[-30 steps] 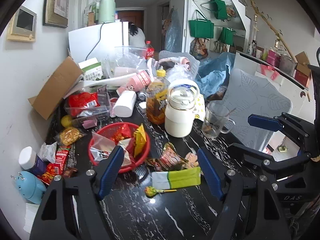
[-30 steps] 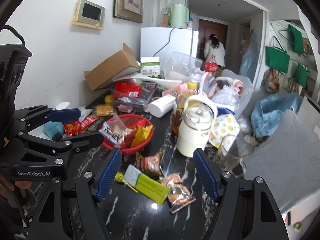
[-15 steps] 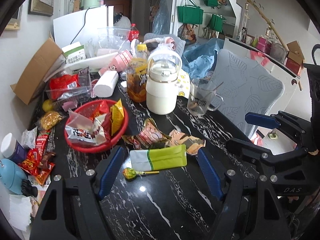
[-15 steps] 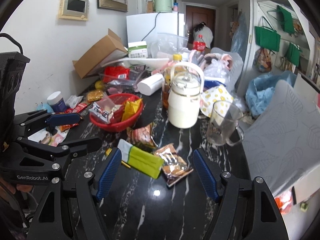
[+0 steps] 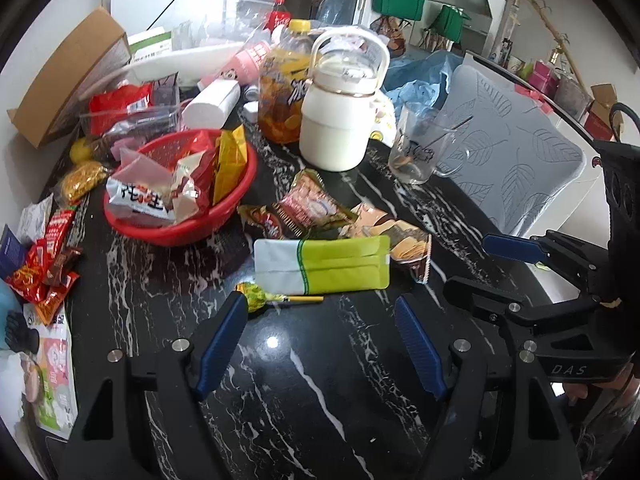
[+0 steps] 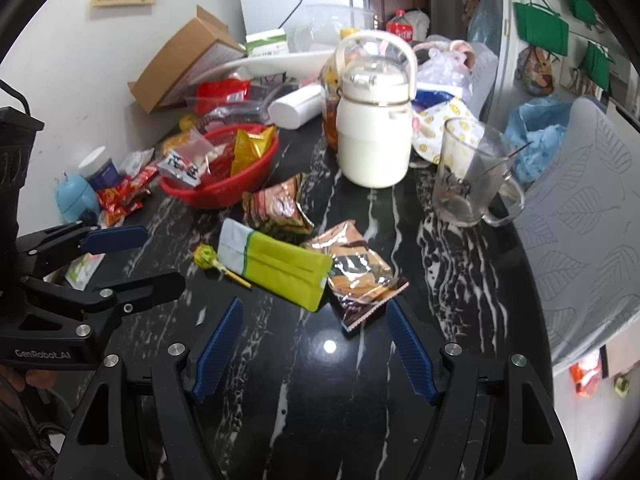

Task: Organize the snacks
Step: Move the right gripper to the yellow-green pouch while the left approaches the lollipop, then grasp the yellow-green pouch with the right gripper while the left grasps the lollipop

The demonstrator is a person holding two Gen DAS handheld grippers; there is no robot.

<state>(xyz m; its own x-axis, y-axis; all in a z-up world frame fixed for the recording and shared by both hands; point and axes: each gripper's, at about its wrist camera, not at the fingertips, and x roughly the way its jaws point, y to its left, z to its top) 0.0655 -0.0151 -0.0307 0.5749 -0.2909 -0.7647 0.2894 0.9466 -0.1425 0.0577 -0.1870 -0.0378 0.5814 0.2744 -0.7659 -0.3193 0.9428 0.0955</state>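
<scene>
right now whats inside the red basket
The red basket holds several snack packets: a clear one with black characters, a yellow one and red ones. Whatever lies beneath them is covered.

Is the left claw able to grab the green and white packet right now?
Probably yes. The left claw is open and the green and white packet lies flat just ahead of it. Only the lollipop sits by one fingertip.

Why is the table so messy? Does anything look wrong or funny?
Yes. Several snacks lie loose on the table instead of in the red basket: a green and white pouch, a lollipop and some crinkled wrappers. A white tube lies tipped on its side behind the basket.
</scene>
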